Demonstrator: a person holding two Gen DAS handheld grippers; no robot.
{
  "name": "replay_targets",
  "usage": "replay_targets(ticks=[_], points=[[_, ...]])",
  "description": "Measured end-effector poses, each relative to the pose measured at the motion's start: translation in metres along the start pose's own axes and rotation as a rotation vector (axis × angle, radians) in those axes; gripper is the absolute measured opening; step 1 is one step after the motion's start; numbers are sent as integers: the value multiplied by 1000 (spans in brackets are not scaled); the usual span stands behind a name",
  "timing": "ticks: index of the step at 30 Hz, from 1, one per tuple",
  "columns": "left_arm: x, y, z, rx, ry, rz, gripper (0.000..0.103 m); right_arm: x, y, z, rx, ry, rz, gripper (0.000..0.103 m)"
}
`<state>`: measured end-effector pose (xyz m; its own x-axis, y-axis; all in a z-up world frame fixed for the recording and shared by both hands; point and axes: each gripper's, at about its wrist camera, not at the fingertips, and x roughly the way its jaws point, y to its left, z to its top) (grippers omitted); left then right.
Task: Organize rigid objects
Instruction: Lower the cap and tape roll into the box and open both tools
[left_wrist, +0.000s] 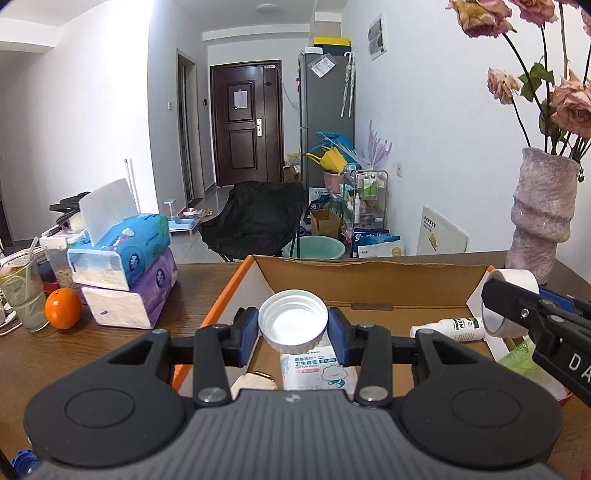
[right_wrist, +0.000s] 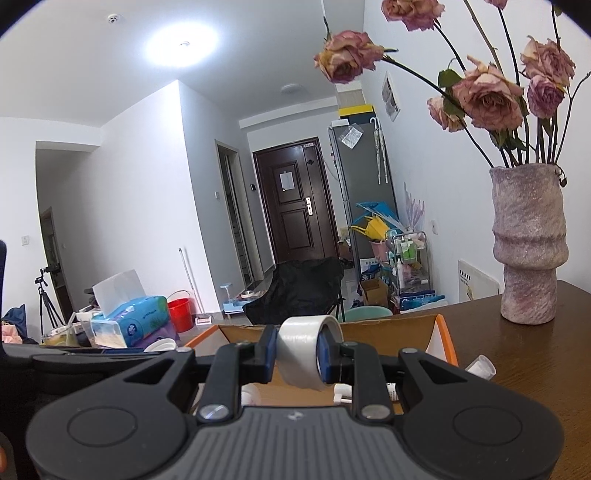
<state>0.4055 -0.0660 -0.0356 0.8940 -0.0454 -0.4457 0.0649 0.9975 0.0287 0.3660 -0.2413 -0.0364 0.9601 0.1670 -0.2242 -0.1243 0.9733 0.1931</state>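
My left gripper (left_wrist: 292, 328) is shut on a clear cotton-swab jar with a white lid (left_wrist: 293, 320), held above the open cardboard box (left_wrist: 369, 275). My right gripper (right_wrist: 297, 356) is shut on a roll of clear tape (right_wrist: 303, 354), also above the box; it shows in the left wrist view (left_wrist: 509, 299) at the box's right side. Inside the box lie a small white spray bottle (left_wrist: 450, 328) and a white object (left_wrist: 255, 384), partly hidden by the left gripper.
Stacked tissue packs (left_wrist: 125, 258), an orange (left_wrist: 62, 308) and a glass with a straw (left_wrist: 24, 295) stand left of the box on the wooden table (left_wrist: 110, 350). A pink vase with dried roses (right_wrist: 528, 243) stands at the back right. A small white tube (right_wrist: 480, 365) lies right of the box.
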Motion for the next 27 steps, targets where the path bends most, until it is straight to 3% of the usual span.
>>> replay_targets(ticks=[18,20,21,23,26,27], points=[[25,-2,-13,19,76,-4,43,13,-6,-10,-28,60,-42,23],[27,-2,-15,22,87,-6,51,14,-7,-11,-25,71,-45,24],[27,-3,-16,28,88,1,61,13,-8,-11,-23,73,-52,24],[26,-3,-17,33,77,18,72,13,-9,-11,-22,76,-61,39],[23,0,-15,13,61,27,93,11,-10,-12,-22,61,-90,85],[22,1,-15,4,51,37,101,9,-10,-11,-22,51,-98,95]])
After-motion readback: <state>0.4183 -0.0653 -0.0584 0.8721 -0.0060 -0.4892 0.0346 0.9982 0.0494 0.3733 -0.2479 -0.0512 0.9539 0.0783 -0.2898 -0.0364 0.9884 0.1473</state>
